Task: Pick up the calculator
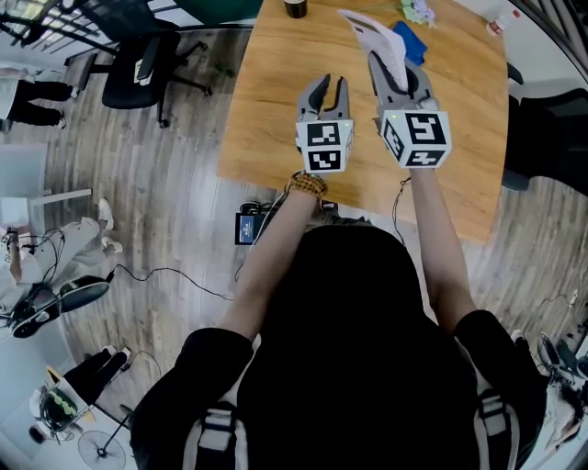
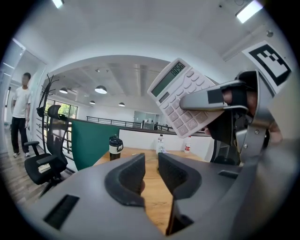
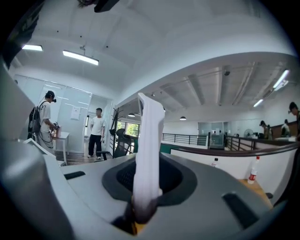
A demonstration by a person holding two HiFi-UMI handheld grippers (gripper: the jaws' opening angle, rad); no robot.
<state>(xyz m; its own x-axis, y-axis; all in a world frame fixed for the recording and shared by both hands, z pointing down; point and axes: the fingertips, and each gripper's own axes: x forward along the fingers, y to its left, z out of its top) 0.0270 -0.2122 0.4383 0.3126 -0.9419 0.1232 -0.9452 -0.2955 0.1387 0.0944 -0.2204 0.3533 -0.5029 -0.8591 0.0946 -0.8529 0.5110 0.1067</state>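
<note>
The white calculator is lifted off the wooden table, and my right gripper is shut on its lower end. In the right gripper view the calculator stands edge-on between the pads. From the left gripper view its keys and display face me, so the calculator is up and to the right, with a right finger across it. My left gripper hovers beside the right one. Its jaws stand a little apart with nothing between them, as the left gripper shows.
A dark cup, a blue item and a bottle sit at the table's far end. A black office chair stands at the left. People stand in the room.
</note>
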